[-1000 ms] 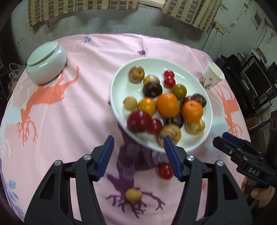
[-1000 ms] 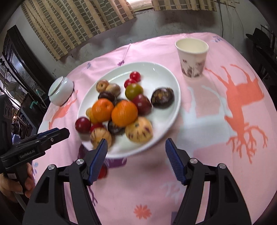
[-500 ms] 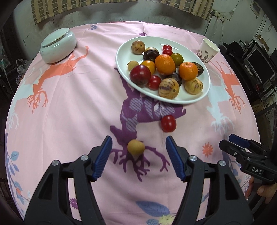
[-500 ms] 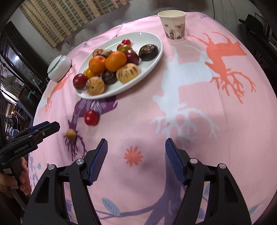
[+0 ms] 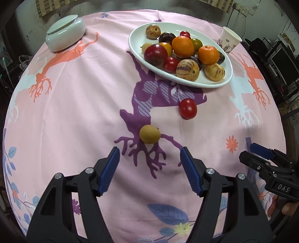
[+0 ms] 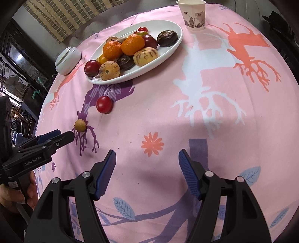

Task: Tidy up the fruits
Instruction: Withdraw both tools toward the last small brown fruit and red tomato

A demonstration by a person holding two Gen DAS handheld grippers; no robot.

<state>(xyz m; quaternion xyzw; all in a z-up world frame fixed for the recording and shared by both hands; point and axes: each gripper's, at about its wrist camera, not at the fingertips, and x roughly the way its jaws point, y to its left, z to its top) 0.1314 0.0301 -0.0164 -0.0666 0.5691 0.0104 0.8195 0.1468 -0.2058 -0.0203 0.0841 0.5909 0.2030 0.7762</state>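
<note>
A white oval plate point(image 5: 213, 84) point(image 6: 168, 50) holds several fruits: oranges, plums, tomatoes, striped melons. Two fruits lie loose on the pink cloth: a red tomato point(image 5: 187, 109) point(image 6: 104, 107) and a small brown longan point(image 5: 149, 134) point(image 6: 80, 125). My left gripper point(image 5: 149, 158) is open and empty, just short of the longan; it also shows from the side in the right wrist view point(image 6: 61, 137). My right gripper point(image 6: 147, 158) is open and empty over bare cloth near the front; it also shows at the right edge of the left wrist view point(image 5: 261, 155).
A lidded white ceramic jar point(image 5: 64, 35) point(image 6: 68, 59) stands at the far left. A paper cup point(image 5: 228, 40) point(image 6: 193, 14) stands beyond the plate at the far right. The round table's edge curves close on all sides, with dark furniture past it.
Both grippers have pulled back from the plate toward the table's near side. The plate now looks farther away, and the loose tomato and longan lie ahead of the left gripper.
</note>
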